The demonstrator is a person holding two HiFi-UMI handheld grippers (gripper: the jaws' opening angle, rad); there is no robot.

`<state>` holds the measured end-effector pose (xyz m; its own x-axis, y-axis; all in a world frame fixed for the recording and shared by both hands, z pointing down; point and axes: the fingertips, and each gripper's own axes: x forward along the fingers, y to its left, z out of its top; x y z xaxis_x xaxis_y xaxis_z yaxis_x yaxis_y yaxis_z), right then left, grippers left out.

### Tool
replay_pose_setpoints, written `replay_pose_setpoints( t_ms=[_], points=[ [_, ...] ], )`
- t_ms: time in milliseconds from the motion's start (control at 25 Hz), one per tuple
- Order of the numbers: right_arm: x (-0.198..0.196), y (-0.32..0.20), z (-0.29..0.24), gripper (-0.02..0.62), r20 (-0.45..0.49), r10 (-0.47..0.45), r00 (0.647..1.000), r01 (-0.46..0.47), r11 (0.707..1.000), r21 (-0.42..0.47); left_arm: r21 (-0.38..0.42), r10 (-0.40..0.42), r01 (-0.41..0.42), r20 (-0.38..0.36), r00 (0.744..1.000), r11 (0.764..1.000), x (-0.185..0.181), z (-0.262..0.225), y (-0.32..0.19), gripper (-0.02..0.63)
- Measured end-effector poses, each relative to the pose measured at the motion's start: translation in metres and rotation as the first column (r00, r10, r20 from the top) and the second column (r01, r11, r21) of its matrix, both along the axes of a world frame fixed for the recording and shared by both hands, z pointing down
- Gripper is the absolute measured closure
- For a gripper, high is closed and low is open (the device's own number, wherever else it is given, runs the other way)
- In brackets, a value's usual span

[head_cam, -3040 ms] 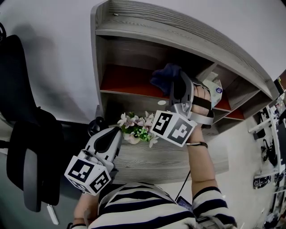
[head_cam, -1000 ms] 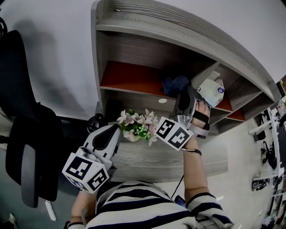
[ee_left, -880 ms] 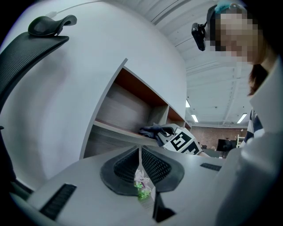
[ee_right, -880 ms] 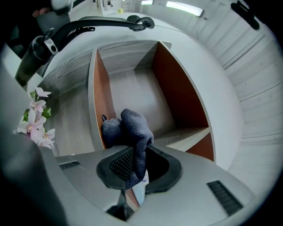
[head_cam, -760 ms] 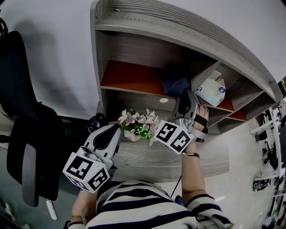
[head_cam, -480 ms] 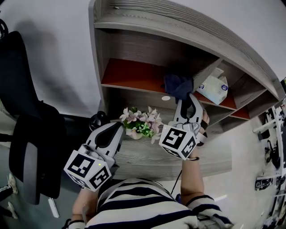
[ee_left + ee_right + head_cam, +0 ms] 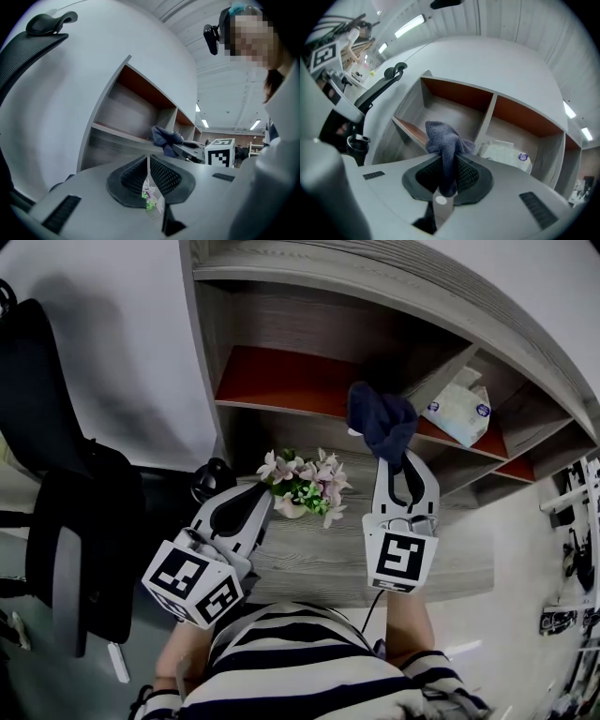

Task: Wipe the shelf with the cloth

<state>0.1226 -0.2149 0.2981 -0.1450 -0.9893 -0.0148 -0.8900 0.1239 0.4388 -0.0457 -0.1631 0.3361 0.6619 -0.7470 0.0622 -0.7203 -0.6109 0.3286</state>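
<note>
A dark blue cloth (image 7: 382,425) (image 7: 444,145) (image 7: 165,138) hangs bunched from my right gripper (image 7: 403,465) (image 7: 449,174), whose jaws are shut on it. It is held in the air in front of the grey wooden shelf (image 7: 394,292) (image 7: 454,101), outside the orange-floored left compartment (image 7: 281,381). My left gripper (image 7: 255,509) (image 7: 148,176) hovers low over the desk with its jaws shut and nothing between them, pointing at the small flower pot (image 7: 302,488) (image 7: 150,199).
A white tissue pack (image 7: 457,409) (image 7: 506,153) lies in the shelf's right compartment. A grey desk (image 7: 328,559) runs under the shelf. A black office chair (image 7: 56,493) stands to the left, and a black stand (image 7: 208,479) sits at the desk's left end.
My right gripper has drawn the cloth back out of the left compartment and down toward the desk. The left gripper has barely moved.
</note>
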Motion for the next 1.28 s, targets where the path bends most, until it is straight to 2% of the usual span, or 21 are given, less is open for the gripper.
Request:
replay_pose_setpoints(
  t_ms=[200, 320, 680, 880, 1080, 1280],
  points=[
    [-0.009, 0.021, 0.014, 0.538, 0.122, -0.131, 0.984, 0.142, 0.986, -0.086, -0.006, -0.014, 0.014, -0.005, 1.0, 1.0, -0.002, 0.004, 0.0, 0.575],
    [-0.014, 0.032, 0.018, 0.538, 0.193, -0.174, 0.966, 0.197, 0.974, -0.11, -0.01, -0.022, 0.022, -0.008, 1.0, 1.0, -0.004, 0.005, 0.001, 0.575],
    [-0.029, 0.053, 0.018, 0.538, 0.323, -0.268, 0.908, 0.324, 0.936, -0.134, -0.028, -0.031, 0.031, -0.01, 0.999, 0.999, -0.003, 0.01, 0.006, 0.575],
    [-0.037, 0.065, 0.023, 0.538, 0.39, -0.295, 0.872, 0.379, 0.911, -0.159, -0.036, -0.037, 0.036, -0.013, 0.999, 0.999, -0.005, 0.014, 0.009, 0.575],
    [-0.044, 0.069, 0.036, 0.538, 0.418, -0.3, 0.858, 0.406, 0.893, -0.193, -0.046, -0.046, 0.045, -0.015, 0.999, 0.998, -0.006, 0.016, 0.01, 0.575],
    [-0.049, 0.072, 0.049, 0.538, 0.485, -0.295, 0.823, 0.443, 0.868, -0.225, -0.054, -0.06, 0.058, -0.018, 0.998, 0.997, -0.008, 0.018, 0.011, 0.575]
  ],
)
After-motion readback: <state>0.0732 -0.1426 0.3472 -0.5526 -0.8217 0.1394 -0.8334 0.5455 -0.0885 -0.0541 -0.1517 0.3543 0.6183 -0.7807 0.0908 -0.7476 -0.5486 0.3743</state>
